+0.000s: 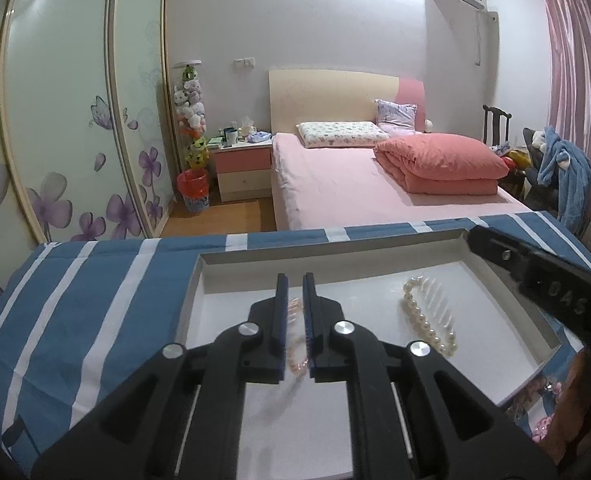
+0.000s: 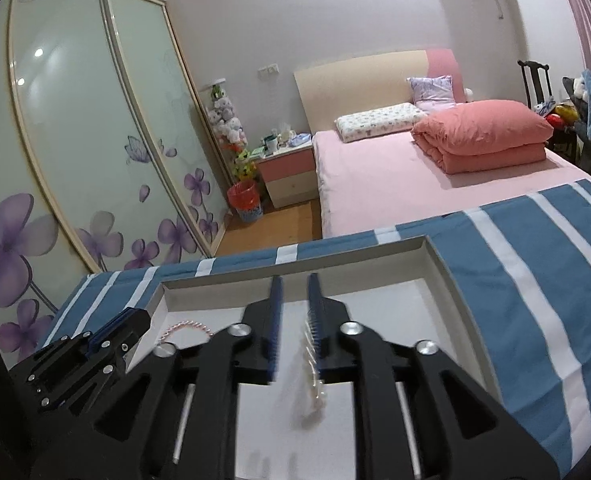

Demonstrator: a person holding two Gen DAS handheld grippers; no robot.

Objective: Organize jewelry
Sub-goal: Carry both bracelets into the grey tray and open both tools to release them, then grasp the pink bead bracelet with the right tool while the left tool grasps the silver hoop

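A shallow white tray (image 1: 507, 292) lies on a blue and white striped cloth. In it a white pearl hair comb (image 1: 427, 312) lies at the right. A pink bead bracelet (image 1: 297, 356) lies under my left gripper (image 1: 295, 280), whose jaws stand a small gap apart above it, gripping nothing. My right gripper (image 2: 295, 280) hovers over the tray with its jaws slightly apart over the pearl comb (image 2: 313, 360), which shows blurred between them. The bracelet (image 2: 185, 326) shows at the left there, beside the left gripper's fingers (image 2: 107, 330).
The striped cloth (image 1: 95, 300) covers the table around the tray. A floral printed item (image 1: 543, 404) lies past the tray's near right corner. Behind stand a pink bed (image 1: 355, 184), a nightstand (image 1: 241, 168) and a sliding wardrobe (image 1: 67, 120).
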